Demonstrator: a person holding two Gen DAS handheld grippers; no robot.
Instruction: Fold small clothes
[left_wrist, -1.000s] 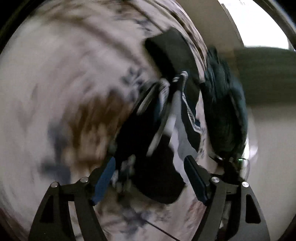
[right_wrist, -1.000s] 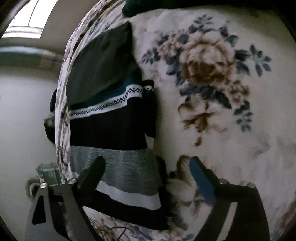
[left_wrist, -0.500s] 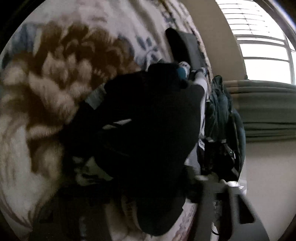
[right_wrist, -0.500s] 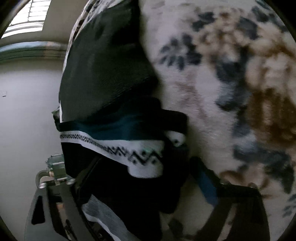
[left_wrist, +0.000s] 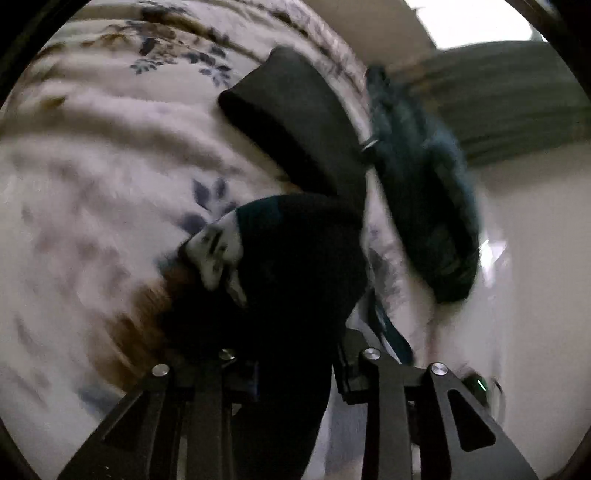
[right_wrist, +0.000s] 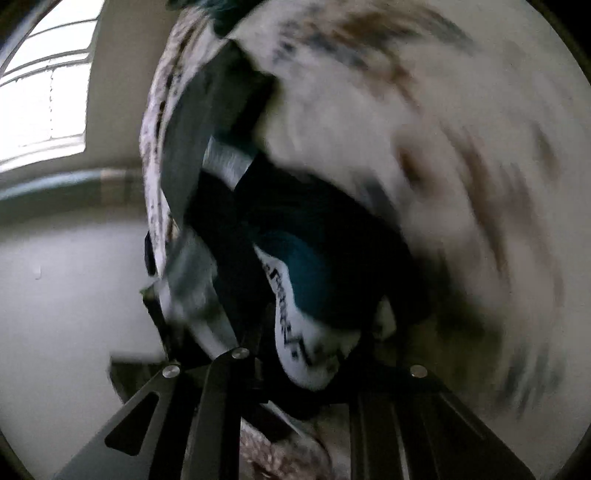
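A small dark garment (left_wrist: 295, 280) with teal, white patterned and grey bands lies bunched on the floral blanket (left_wrist: 92, 166). My left gripper (left_wrist: 295, 373) is closed on its black cloth, which fills the gap between the jaws. In the right wrist view the same garment (right_wrist: 310, 280) is curled over, its white patterned band facing me. My right gripper (right_wrist: 314, 373) is closed on that folded edge. Both views are blurred by motion.
A folded black garment (left_wrist: 295, 122) lies on the blanket beyond, also in the right wrist view (right_wrist: 199, 129). A dark teal garment (left_wrist: 424, 184) lies at the blanket's edge. Past the edge are a pale wall (right_wrist: 66, 295) and a window (right_wrist: 44, 92).
Both grippers have closed on the garment, which was lying flat a second ago. It is now lifted and bunched, and both cameras swing fast.
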